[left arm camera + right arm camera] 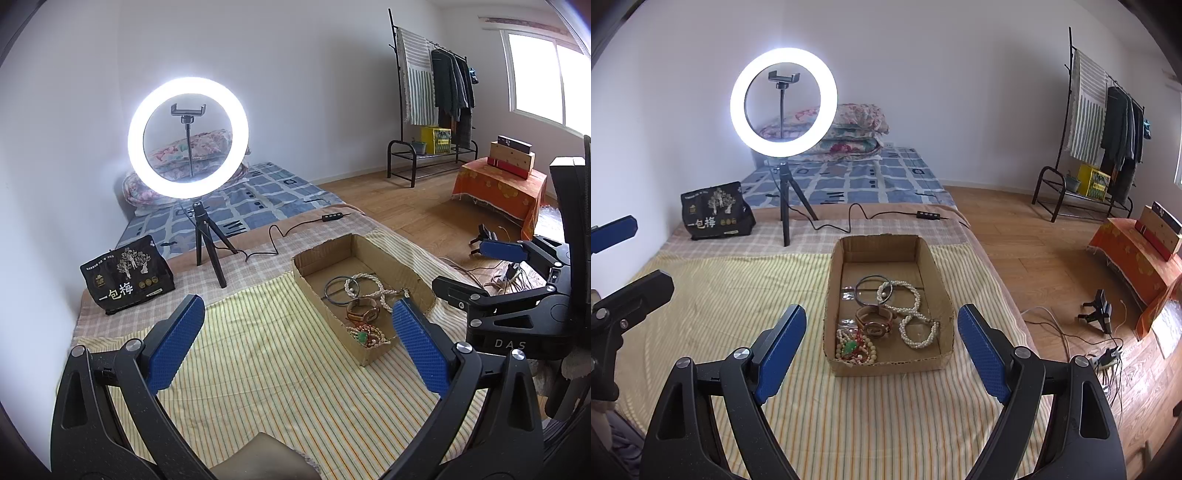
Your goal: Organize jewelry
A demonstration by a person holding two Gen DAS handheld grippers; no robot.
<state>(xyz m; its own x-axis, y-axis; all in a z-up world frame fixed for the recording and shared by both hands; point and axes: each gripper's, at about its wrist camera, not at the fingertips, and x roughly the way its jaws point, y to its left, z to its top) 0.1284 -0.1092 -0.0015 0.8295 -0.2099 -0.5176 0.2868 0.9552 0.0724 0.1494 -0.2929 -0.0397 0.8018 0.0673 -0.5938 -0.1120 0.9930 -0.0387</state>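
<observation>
A shallow cardboard box lies on the striped cloth. Inside lie a dark bangle, a pearl necklace, a watch with a pink strap and a bead bracelet with a green stone. My right gripper is open and empty, hovering just in front of the box. My left gripper is open and empty, above the cloth left of the box. The right gripper also shows at the right in the left wrist view.
A lit ring light on a tripod stands behind the box, its cable trailing right. A black snack bag sits at the back left. Wooden floor with cables lies to the right.
</observation>
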